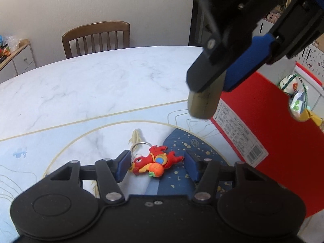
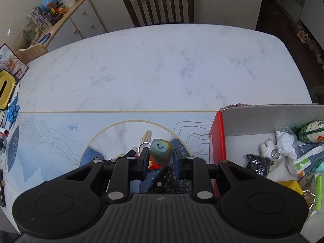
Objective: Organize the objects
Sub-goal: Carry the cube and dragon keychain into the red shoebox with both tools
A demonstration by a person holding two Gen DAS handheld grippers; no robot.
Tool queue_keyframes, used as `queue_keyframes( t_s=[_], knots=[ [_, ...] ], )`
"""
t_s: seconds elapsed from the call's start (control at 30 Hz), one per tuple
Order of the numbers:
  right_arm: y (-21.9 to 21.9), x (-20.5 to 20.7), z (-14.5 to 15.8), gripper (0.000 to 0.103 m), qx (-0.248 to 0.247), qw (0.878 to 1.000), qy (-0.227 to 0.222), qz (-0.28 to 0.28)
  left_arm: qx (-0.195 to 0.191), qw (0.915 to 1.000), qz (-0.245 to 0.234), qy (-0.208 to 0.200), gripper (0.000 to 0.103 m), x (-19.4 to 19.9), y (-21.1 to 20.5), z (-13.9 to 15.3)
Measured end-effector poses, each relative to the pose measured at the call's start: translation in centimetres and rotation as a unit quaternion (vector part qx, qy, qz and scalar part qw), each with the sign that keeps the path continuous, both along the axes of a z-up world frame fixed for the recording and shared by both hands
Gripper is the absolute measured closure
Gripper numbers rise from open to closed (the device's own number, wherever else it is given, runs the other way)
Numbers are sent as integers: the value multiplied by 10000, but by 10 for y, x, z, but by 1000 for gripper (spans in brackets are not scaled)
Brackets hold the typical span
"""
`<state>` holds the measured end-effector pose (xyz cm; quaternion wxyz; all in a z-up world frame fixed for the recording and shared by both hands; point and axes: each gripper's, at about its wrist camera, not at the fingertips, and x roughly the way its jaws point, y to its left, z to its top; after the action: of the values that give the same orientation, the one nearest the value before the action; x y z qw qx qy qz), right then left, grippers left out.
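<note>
Right wrist: right gripper (image 2: 159,158) clamps the smiley block (image 2: 161,151).

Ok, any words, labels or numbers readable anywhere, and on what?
White label on the red box: a table of print and a barcode, too small and blurred to read.
Block in the right gripper: a drawn smiley face, no words.
Red keychain: no text.
Shelf clutter: illegible.
</note>
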<state>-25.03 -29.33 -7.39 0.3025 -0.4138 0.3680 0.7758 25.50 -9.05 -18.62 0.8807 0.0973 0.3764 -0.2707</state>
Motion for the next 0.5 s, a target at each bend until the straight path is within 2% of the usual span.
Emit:
queue_keyframes(
  t_s=[0.1, 0.17, 0.23, 0.5],
  knots=[
    [-3, 11, 9, 79, 48, 10000, 84, 5, -41, 9999, 88, 120, 47, -8, 7, 2],
    [-5, 21, 14, 79, 93, 9999, 137, 8, -74, 9998, 127, 119, 47, 6, 9, 4],
    [-5, 33, 18, 79, 129, 9997, 183, -29, -128, 9997, 144, 119, 47, -3, 14, 8],
    [0, 95, 27, 79, 165, 9987, 346, -333, -357, 9989, 150, 247, 47, -39, 28, 53]
  ],
)
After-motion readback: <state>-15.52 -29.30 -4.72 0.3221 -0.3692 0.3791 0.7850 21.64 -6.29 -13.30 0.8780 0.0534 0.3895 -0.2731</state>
